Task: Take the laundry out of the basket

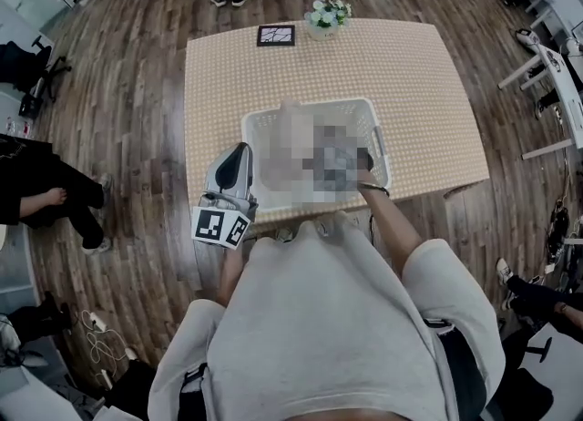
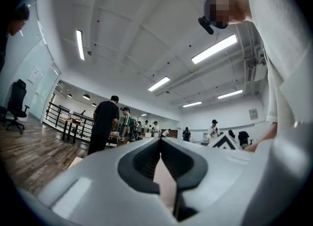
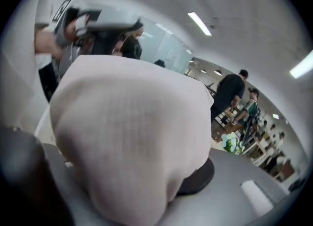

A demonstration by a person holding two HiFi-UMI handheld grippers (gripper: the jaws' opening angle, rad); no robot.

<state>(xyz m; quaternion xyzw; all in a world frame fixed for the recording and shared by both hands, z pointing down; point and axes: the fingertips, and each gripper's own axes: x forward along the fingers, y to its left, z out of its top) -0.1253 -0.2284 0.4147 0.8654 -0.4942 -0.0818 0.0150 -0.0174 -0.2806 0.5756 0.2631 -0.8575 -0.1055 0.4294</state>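
**Shirt Up Close, One Cloth Caught in the Tongs**

Closest of all was the person's grey shirt (image 1: 319, 319), which filled the bottom of the head view.

On the left, the left tongs (image 1: 240, 149) were held just beside the near left corner of the white basket (image 1: 248, 137). They pointed up and away. Their tips were pressed together, and nothing hung from them. A thin pale sliver showed low down between the pads, but I could not tell what it was.

The basket sat on the dotted table (image 1: 410, 73), close to the front edge.

On the right, the right arm (image 1: 387, 214) reached into the basket. The right tongs (image 3: 171, 191) were closed on a big bunch of pale cloth (image 3: 132, 132), which puffed out over them.

Things could go wrong from here. The cloth might slip out if only a small fold was pinched. It might also catch on the basket wall and drag the basket toward the table edge, because nothing was holding the basket down.

Each view told something different. The head view had a blurry patch over the middle of the basket, so the right tongs could not be seen there. Only the right gripper view showed the grip on the cloth. The left gripper view showed the ceiling lights and people far off, but no basket. Only the head view showed where the left tongs were.
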